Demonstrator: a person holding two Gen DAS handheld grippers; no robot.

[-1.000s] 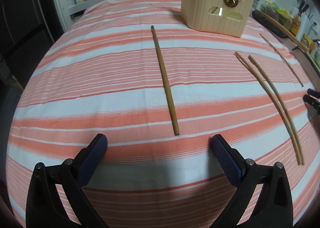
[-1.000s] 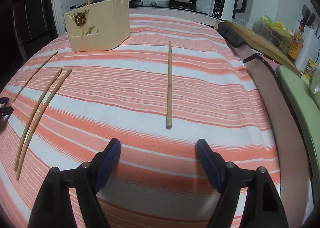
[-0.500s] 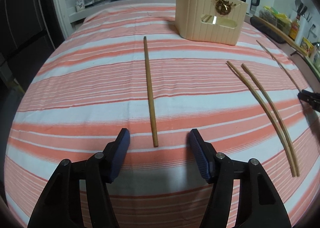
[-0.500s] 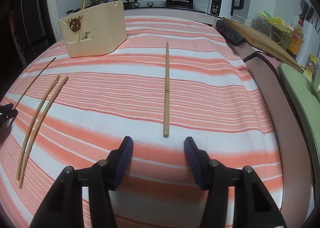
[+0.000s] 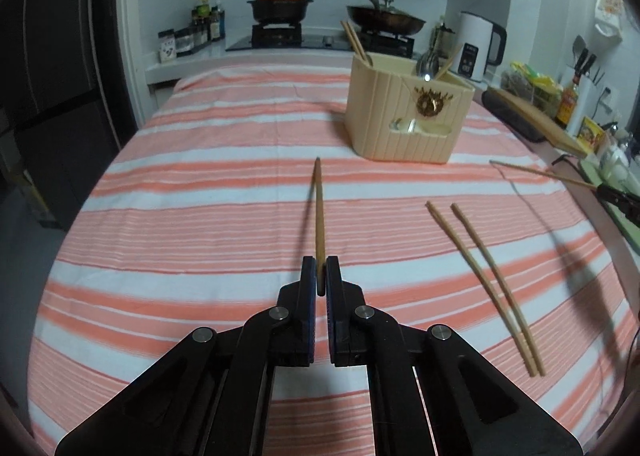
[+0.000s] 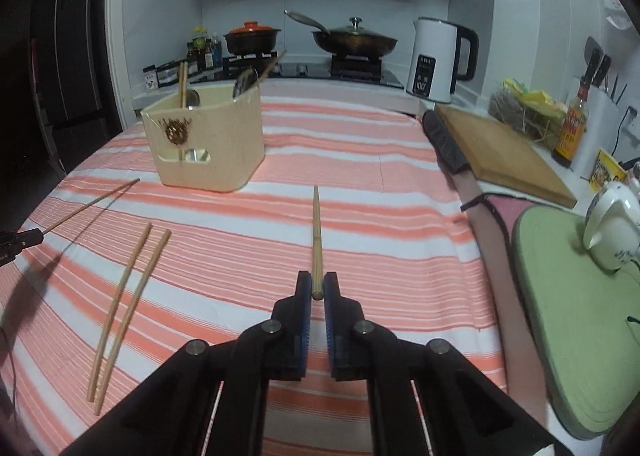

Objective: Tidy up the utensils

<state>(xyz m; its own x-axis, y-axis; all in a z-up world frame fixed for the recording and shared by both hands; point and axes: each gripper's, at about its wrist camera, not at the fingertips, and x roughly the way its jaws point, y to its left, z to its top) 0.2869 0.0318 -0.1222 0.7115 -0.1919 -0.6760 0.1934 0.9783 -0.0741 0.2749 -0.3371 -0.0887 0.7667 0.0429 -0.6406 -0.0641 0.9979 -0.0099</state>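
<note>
Chopsticks are gripped now: left gripper [image 5: 320,274] clamped on one chopstick [image 5: 319,212], right gripper [image 6: 317,288] clamped on another chopstick [image 6: 316,240], each jutting ahead above the striped cloth [image 5: 200,216]. Beige holder [image 5: 404,116] sits beyond, loose pair [image 5: 484,276] between the tongs.

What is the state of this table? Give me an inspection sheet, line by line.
Surface: striped tablecloth.
Job's things: left chopstick and right chopstick each gripped at one end, off the cloth; chopstick pair lies loose; utensil holder upright.
Clutter: cutting board, kettle, teapot.
Grippers: left gripper shut on left chopstick; right gripper shut on right chopstick.
Cables: black cord near the cutting board.
Surroundings: stove behind.
</note>
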